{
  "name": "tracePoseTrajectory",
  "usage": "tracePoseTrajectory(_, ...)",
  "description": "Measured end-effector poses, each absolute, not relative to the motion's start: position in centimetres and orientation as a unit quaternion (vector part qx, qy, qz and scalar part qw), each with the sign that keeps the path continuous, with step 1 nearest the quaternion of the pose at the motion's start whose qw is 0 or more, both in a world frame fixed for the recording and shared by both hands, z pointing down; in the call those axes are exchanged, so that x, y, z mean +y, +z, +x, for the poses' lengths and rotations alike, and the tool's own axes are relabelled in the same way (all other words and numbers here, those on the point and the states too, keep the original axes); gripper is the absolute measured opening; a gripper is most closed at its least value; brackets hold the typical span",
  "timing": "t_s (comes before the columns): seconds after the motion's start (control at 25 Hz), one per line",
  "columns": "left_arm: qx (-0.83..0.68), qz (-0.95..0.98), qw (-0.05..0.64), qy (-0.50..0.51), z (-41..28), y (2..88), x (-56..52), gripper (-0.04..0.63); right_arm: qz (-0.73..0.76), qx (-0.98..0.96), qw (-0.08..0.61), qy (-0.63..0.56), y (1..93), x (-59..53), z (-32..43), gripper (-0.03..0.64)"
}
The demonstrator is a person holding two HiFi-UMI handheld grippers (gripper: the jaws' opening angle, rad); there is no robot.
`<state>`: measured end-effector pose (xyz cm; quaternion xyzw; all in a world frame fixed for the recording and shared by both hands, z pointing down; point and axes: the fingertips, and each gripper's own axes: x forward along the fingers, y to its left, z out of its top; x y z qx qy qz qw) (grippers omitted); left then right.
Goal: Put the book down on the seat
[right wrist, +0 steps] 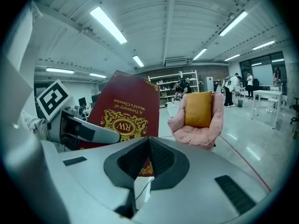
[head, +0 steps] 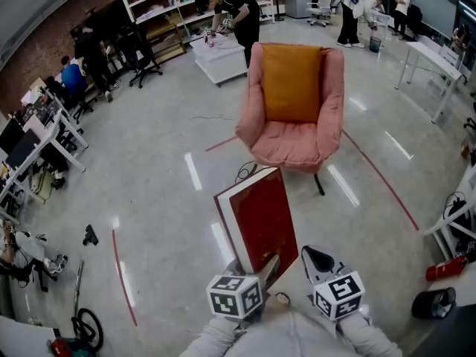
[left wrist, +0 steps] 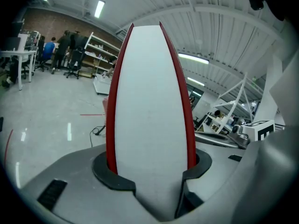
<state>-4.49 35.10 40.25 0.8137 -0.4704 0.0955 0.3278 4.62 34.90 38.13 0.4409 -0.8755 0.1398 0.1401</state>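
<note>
A red hardcover book (head: 260,218) with white page edges stands upright over the floor, its lower corner clamped in my left gripper (head: 264,266). In the left gripper view the page block (left wrist: 149,101) fills the space between the jaws, and both pads press on the covers. A pink armchair (head: 294,143) with an orange cushion (head: 291,80) stands just beyond the book, its seat bare. My right gripper (head: 318,260) hovers to the book's right, shut on nothing. In the right gripper view the gold-printed cover (right wrist: 124,111) and the armchair (right wrist: 196,132) show past the closed jaws (right wrist: 148,146).
A black cable (head: 245,171) lies on the floor by the chair's front. Red tape lines (head: 379,177) cross the grey floor. A white table (head: 223,54) with a person stands behind the chair. Desks line the left, and a red extinguisher (head: 446,268) lies at right.
</note>
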Motion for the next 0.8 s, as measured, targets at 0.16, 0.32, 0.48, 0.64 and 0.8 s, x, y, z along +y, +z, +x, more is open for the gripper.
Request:
tracePoseTrajectory(0.16, -0.470, 0.813, 0.329, 0.100, -4.2, 40.5, 35.6, 0.250, 0.438, -0.877, 0.131, 0.150, 38.1, 35.2, 4.8, 0.005)
tracePoseTrajectory(0.32, -0.469, 0.813, 0.330, 0.102, -3.8, 40.5, 35.8, 0.250, 0.439, -0.875, 0.134, 0.152, 38.3, 35.5, 5.2, 0.005)
tracePoseTrajectory(0.48, -0.468, 0.813, 0.330, 0.107, -3.8, 40.6, 35.6, 0.250, 0.441, -0.873, 0.137, 0.157, 38.5, 35.2, 5.1, 0.005)
tracePoseTrajectory(0.64, -0.469, 0.811, 0.333, 0.108, -4.0, 40.7, 34.9, 0.251, 0.440, -0.872, 0.141, 0.161, 38.7, 34.6, 5.0, 0.005)
tracePoseTrajectory(0.8, -0.471, 0.810, 0.331, 0.112, -4.2, 41.0, 33.3, 0.250, 0.443, -0.870, 0.142, 0.163, 39.0, 33.0, 5.1, 0.005)
